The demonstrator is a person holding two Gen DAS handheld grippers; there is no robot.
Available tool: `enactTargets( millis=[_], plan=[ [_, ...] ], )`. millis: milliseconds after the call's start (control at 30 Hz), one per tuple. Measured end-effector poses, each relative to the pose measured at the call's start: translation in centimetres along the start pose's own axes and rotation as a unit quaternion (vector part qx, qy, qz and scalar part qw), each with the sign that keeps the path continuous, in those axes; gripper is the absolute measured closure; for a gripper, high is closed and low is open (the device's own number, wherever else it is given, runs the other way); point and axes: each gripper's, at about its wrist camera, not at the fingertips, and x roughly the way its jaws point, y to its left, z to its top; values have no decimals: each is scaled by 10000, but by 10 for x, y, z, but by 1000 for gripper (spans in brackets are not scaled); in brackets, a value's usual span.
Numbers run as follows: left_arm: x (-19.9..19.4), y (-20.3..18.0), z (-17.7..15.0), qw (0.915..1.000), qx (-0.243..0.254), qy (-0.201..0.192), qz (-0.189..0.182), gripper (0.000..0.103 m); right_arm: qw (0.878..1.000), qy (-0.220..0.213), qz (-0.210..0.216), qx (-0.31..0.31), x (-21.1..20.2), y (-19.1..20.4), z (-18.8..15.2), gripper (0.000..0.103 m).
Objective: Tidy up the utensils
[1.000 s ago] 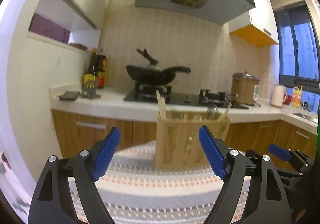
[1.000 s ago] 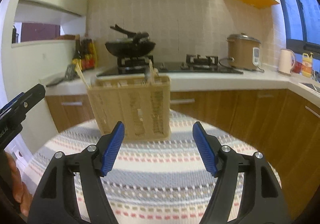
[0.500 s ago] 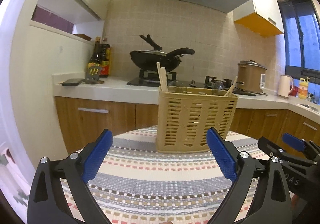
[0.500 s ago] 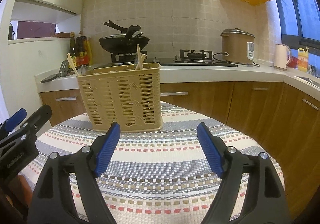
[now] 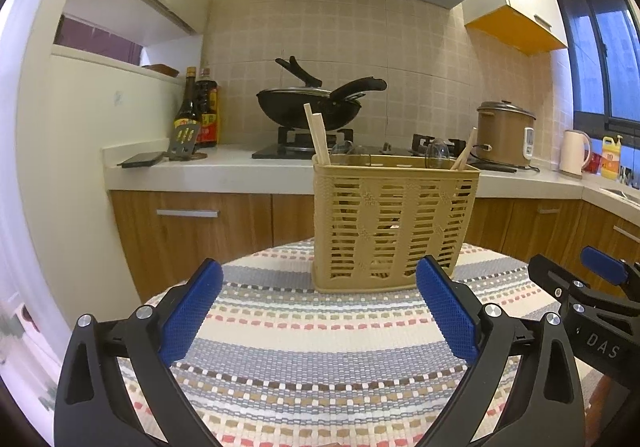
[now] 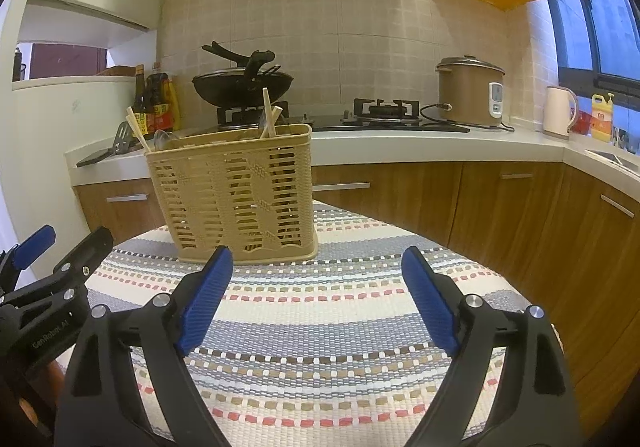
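Observation:
A tan slotted utensil basket (image 5: 394, 223) stands on the round table's striped cloth (image 5: 320, 359). Wooden chopsticks (image 5: 318, 139) stick up at its left end, another stick (image 5: 464, 155) at its right end, and clear spoon bowls (image 5: 436, 153) show above the rim. My left gripper (image 5: 319, 265) hovers in front of the basket; its jaws are opening with nothing between them. In the right wrist view the basket (image 6: 236, 199) stands ahead to the left. The jaws of my right gripper (image 6: 317, 253) are opening too, with nothing between them.
Behind the table runs a white counter (image 6: 400, 151) over wooden cabinets. On it are a gas hob with a black wok (image 5: 308, 103), sauce bottles (image 5: 200, 111), a spatula (image 5: 185, 139), a rice cooker (image 6: 470, 91) and a kettle (image 6: 558, 113).
Both grippers have drawn back from the basket, which now looks smaller and farther off. Both pairs of jaws have spread wider. The left wrist view is no longer blurred.

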Motion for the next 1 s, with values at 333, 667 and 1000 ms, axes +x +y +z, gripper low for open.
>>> enactTargets(
  millis=[333, 667, 1000],
  plan=[
    [-1, -2, -1, 10000, 52, 30, 69, 8, 9999, -115, -41, 80, -6, -4, 1, 18],
    [1, -4, -1, 9999, 71, 73, 71, 8, 9999, -118, -40, 88, -5, -5, 2, 17],
    [0, -5, -1, 9999, 116, 52, 63, 8, 9999, -124, -48, 65, -6, -3, 1, 17]
  ],
)
